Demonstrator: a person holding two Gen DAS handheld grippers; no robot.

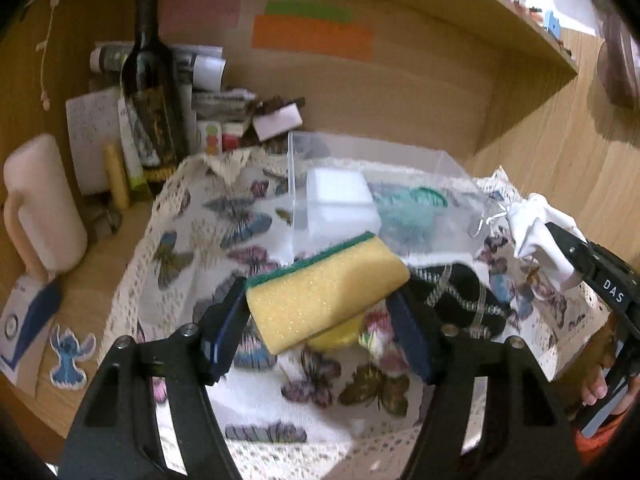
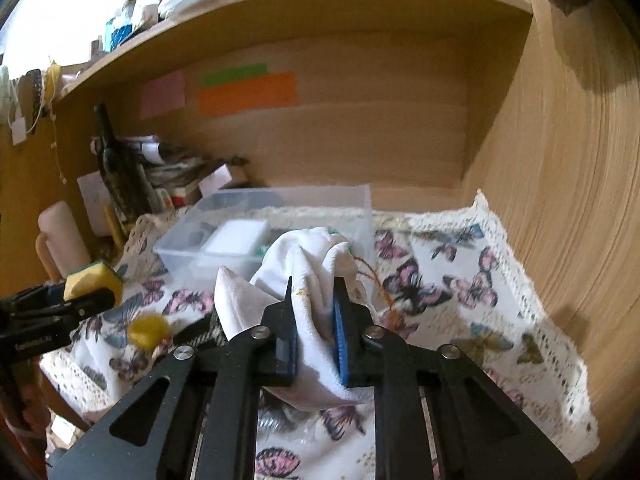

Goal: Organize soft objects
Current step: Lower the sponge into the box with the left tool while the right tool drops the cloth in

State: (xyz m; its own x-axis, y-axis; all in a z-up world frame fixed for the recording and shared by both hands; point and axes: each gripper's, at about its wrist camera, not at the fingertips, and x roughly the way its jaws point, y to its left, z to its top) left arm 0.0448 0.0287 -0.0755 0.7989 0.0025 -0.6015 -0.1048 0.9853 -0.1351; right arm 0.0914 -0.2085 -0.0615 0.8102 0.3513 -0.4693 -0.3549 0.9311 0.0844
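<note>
My left gripper is shut on a yellow sponge with a green scouring side and holds it above the butterfly cloth, just in front of the clear plastic box. The sponge also shows in the right wrist view. My right gripper is shut on a white cloth and holds it near the box; the cloth also shows in the left wrist view. Inside the box lie a white foam block and a teal soft item.
A butterfly-print cloth with lace edge covers the shelf. A yellow round item and a black patterned item lie on it. A dark bottle, papers and a cream jug stand at the left. Wooden walls close the back and right.
</note>
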